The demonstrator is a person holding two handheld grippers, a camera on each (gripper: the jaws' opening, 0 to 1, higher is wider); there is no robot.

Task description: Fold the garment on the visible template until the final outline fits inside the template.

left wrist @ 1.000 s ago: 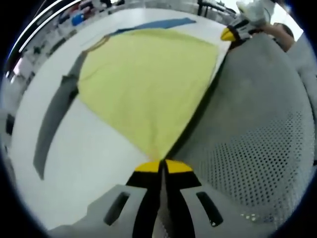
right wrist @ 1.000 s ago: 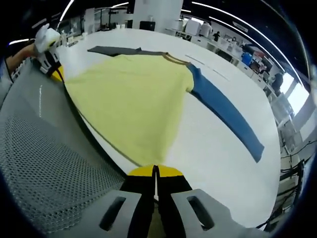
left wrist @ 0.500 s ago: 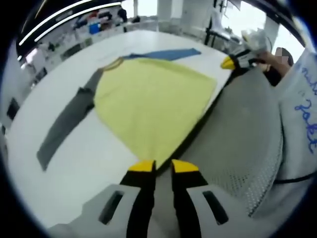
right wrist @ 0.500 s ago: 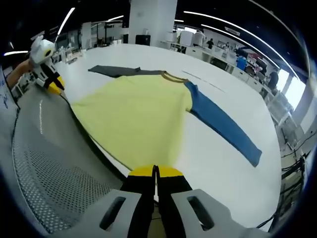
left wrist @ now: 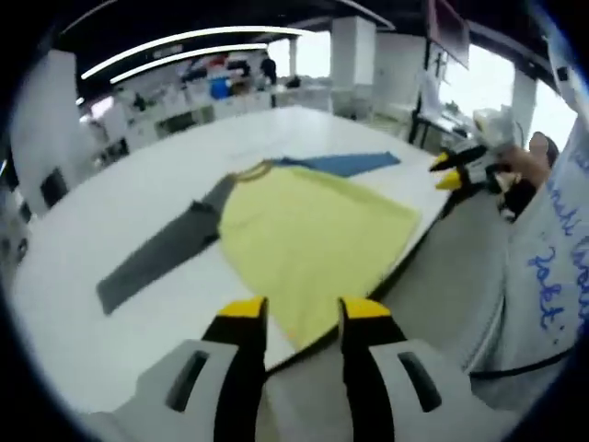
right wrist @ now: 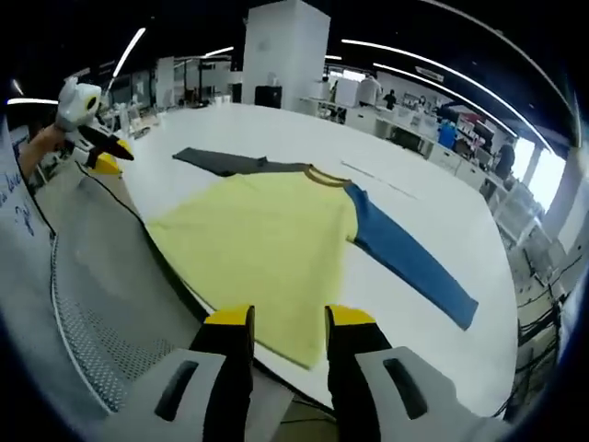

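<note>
Both grippers stand with jaws spread and nothing between them: the left gripper and right gripper hang above the near hem of the garment. It lies flat on the white table, yellow-bodied with 1 grey sleeve and 1 blue sleeve stretched out.

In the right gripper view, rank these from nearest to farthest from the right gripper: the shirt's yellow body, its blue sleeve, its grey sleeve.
1. The shirt's yellow body, its hem just beyond the open right gripper.
2. The blue sleeve, stretching off to the right.
3. The grey sleeve, at the far side, upper left.
</note>
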